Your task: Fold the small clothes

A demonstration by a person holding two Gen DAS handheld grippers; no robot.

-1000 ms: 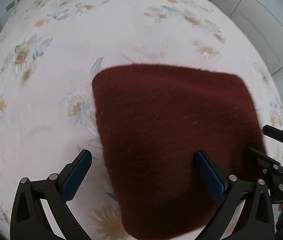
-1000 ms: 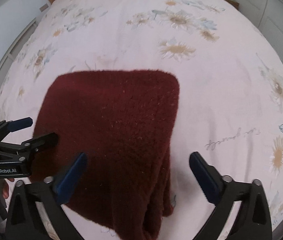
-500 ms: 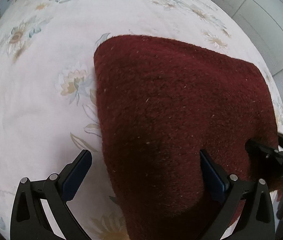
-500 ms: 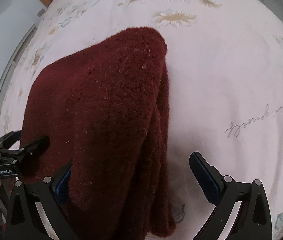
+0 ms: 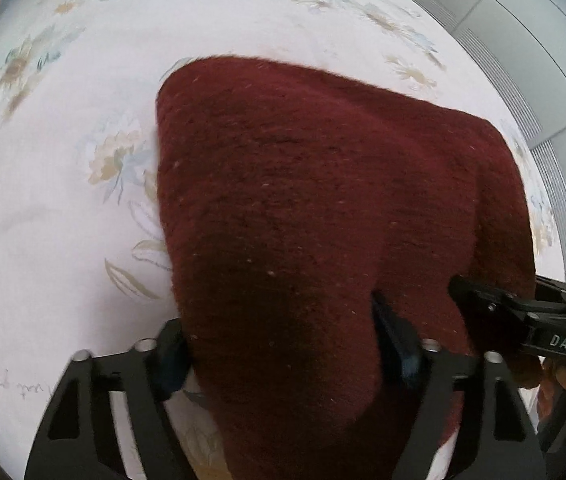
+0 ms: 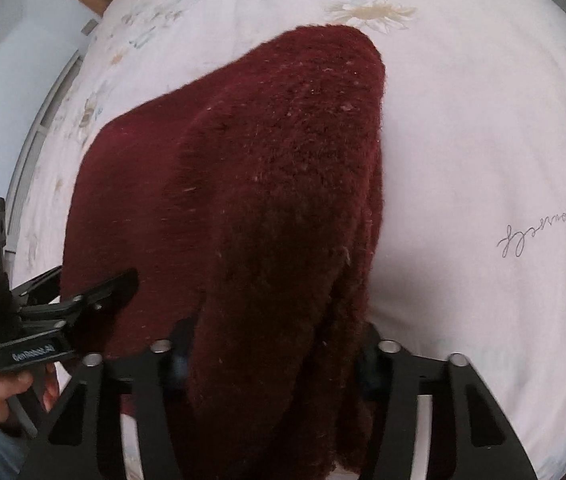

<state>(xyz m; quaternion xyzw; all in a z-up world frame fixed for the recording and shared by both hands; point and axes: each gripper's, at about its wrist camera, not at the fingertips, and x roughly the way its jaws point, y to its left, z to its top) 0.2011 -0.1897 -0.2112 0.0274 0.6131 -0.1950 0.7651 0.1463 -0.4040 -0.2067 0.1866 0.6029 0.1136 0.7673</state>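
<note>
Between both tongs, maroon knit garment over floral bedsheet.

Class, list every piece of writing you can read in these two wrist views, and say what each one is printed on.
"DAS": white letters on the black body of the right gripper, seen in the left wrist view; the rest is cut off.
"GenRobot.AI": white letters on the black body of the left gripper, seen in the right wrist view.
Cursive script printed on the white floral bedsheet, seen upside down: not readable.
Dark red knitted garment: no text.

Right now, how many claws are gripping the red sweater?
2. The left claw pinches the dark red sweater at its near edge; the right claw pinches the same edge beside it.
</note>
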